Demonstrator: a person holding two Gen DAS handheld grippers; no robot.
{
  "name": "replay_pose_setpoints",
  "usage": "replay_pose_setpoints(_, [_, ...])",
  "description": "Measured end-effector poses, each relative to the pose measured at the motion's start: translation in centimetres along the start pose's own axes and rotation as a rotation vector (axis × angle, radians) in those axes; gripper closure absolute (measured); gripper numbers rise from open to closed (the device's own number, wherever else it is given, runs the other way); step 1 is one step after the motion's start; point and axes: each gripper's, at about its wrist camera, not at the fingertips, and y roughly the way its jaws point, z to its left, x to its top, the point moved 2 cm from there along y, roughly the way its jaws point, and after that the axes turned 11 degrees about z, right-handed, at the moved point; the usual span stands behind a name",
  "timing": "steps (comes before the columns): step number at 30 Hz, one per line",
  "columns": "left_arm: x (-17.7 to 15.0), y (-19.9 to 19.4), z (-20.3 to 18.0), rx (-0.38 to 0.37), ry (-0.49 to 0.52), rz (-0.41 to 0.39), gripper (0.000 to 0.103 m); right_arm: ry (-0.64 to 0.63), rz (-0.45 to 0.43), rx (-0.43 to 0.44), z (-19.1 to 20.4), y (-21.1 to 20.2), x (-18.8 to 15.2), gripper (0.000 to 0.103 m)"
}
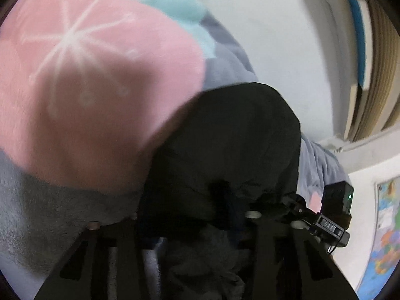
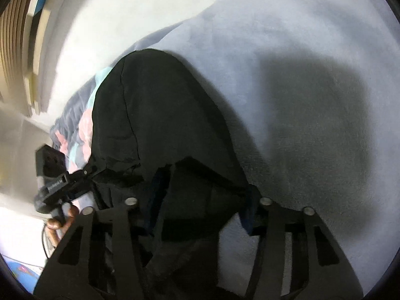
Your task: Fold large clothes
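Black garment hides tool fingertips

Place: I'm working in a home bedroom.
Bed: a soft grey fleece blanket with pink and teal patches covers it.
Wall: I see a colourful map.
Window: slatted blinds.

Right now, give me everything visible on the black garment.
The black garment is dark, matte, soft-looking cloth, apparently doubled over into a rounded hump, with a seam running down it. It lies on a pale grey-blue fleecy blanket, beside a pink patch with a white starburst. Its near edge is bunched between the fingers of both the left gripper and the right gripper, which appear closed on it. What kind of garment it is can't be told.
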Motion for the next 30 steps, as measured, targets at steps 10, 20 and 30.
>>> replay_pose_setpoints(10, [-1.4,-3.9,-2.5,-0.027,0.113,-0.04,0.086,-0.131,-0.119,-0.078,3.7,-3.6,-2.1,0.078])
replay_pose_setpoints(20, [-3.2,-3.1,-3.6,0.048,0.106,-0.037,0.084,-0.131,-0.084,-0.226,5.6,-1.5,-3.0,0.079])
replay_pose_setpoints(30, [-17.8,-14.6,-10.6,0.114,0.359,-0.233,0.081,-0.463,-0.361,-0.472,16.0,-10.7,-19.3,0.08])
